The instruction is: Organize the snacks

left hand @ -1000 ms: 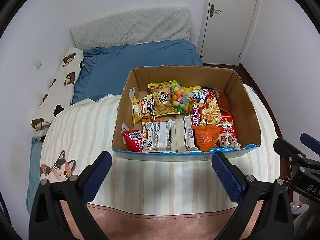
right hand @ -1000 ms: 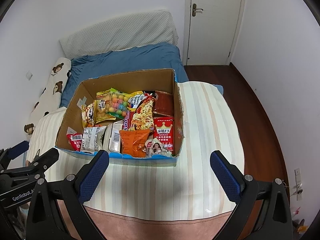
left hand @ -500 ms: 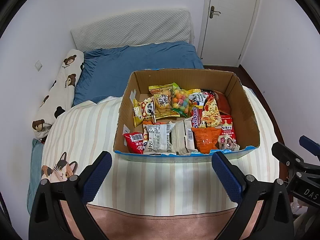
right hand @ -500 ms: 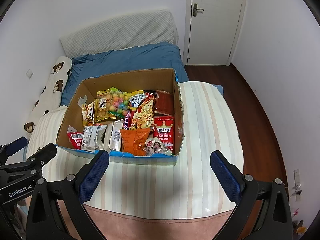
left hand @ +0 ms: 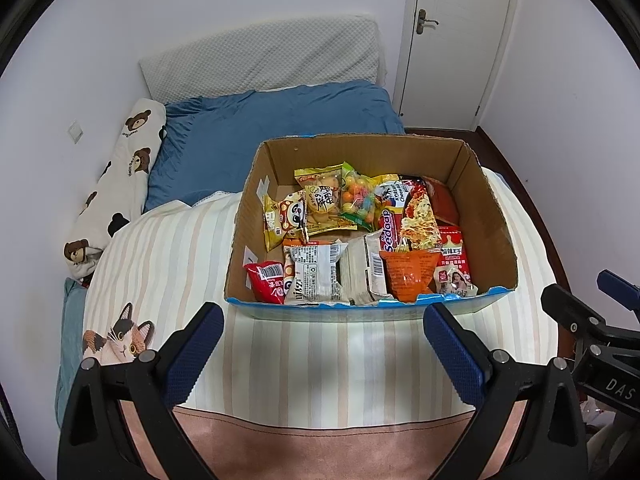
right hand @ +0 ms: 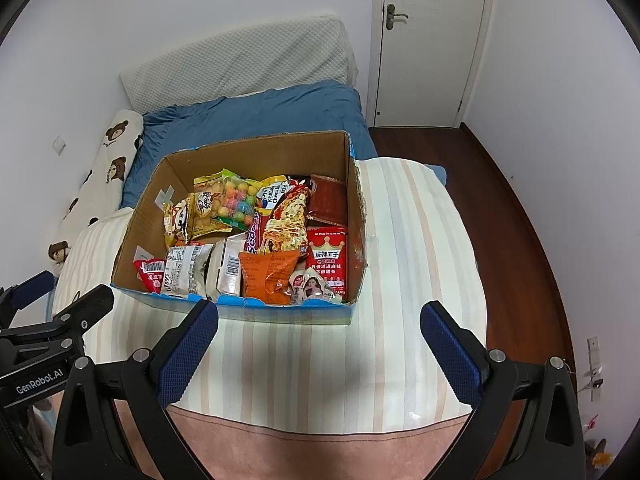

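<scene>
White walls, a closed white door (left hand: 460, 36), dark wood floor (right hand: 516, 216), and a bed (left hand: 280, 120) with blue bedding.

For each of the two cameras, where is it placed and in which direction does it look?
Left wrist: sits on the left tool, looks forward and down at the cardboard box on the striped blanket; its own open blue-padded fingers show below, the right tool at the right edge.
Right wrist: sits on the right tool, facing the same way from further right, the box left of centre; its open fingers show, the left tool at the left edge.
Shared: box, snacks, blue bedding, door.
</scene>
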`<state>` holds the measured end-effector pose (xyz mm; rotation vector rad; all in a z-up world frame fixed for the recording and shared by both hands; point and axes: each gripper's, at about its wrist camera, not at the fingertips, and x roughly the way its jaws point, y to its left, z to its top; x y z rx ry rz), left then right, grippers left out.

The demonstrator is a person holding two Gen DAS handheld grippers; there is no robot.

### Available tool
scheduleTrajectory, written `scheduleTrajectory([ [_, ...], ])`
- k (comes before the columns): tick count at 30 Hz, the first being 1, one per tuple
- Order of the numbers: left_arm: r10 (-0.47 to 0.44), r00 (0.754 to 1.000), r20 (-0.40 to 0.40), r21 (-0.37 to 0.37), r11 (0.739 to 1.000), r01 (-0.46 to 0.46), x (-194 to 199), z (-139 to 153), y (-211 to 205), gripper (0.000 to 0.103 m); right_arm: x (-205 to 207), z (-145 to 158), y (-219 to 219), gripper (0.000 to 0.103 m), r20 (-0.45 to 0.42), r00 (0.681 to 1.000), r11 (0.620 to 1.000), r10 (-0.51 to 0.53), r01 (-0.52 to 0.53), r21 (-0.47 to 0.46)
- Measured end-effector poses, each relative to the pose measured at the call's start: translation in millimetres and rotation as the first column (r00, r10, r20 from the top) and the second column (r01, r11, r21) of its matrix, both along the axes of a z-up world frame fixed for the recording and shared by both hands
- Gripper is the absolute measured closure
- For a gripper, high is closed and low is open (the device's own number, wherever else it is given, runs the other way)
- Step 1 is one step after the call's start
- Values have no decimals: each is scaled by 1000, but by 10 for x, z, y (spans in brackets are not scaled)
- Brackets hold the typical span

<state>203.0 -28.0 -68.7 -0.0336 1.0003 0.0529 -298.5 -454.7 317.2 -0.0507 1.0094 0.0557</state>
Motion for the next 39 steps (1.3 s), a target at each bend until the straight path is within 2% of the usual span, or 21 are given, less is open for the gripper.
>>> scheduleTrajectory([
  [39,8,999,50,9,1000,-8,-107,212,8,1,-84,186,83,0,43,999,1000,14,-15,16],
])
